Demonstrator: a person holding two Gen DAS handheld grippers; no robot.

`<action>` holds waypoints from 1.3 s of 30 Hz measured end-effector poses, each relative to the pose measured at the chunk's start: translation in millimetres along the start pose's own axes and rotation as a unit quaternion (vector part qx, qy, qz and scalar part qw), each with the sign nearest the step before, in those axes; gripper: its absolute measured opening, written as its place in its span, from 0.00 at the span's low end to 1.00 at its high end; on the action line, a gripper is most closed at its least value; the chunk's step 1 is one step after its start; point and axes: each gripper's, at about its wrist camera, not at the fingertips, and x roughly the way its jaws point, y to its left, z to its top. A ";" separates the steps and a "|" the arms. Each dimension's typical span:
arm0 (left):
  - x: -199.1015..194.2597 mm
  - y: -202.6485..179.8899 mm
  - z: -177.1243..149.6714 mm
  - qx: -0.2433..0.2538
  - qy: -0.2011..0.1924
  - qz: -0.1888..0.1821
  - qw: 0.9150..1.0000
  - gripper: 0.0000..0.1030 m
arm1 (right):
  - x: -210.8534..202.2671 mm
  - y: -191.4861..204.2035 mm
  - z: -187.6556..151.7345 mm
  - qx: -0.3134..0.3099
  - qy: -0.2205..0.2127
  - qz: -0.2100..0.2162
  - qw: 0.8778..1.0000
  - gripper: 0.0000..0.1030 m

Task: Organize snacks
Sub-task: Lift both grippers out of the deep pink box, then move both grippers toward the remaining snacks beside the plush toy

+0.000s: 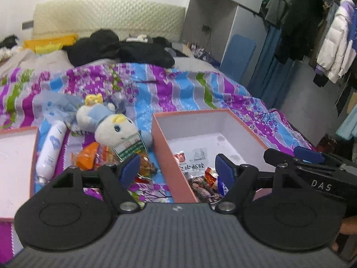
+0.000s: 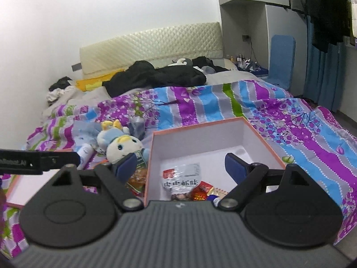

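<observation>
Item: our 2 grippers, left gripper point(image 1: 176, 167) and right gripper point(image 2: 180, 169), jaws apart and empty; some snacks point(image 1: 200, 178) in pink box point(image 1: 165, 147), loose snacks point(image 1: 93, 156) beside plush toy point(image 1: 116, 127); risk, we judge: snagging the toy.

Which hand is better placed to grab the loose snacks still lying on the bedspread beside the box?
Probably the left. Its open tongs point at the orange snack packets left of the pink box, while the right tongs, also empty, face into the box.
</observation>
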 end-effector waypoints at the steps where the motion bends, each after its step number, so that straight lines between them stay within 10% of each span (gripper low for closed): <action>1: -2.7 1.4 -2.9 0.004 -0.001 0.006 1.000 0.76 | -2.5 2.9 -2.8 0.000 -0.001 0.003 1.000 0.85; 39: -77.0 92.4 -134.0 -0.073 0.014 0.099 0.992 0.76 | -23.8 97.1 -110.8 -0.051 0.038 0.096 0.993 0.85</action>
